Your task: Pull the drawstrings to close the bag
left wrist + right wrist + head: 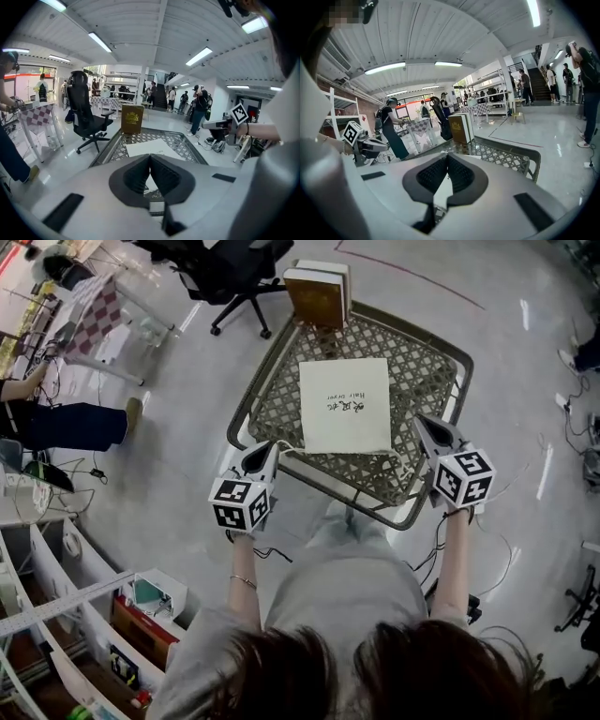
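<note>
- left gripper: jaws pressed together, seemingly empty, parked at the bag's near-left corner by a likely drawstring.
- right gripper: closed too, flanking the opposite corner, ready to pull outward.

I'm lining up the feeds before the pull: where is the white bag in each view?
Head view: white bag lies flat in the middle of the lattice table.
Left gripper view: centre, just beyond the left hand-held gripper.
Right gripper view: mostly hidden; white patch behind the shut right hand-held gripper.
Shared landmark: brown box at the table's far edge.
</note>
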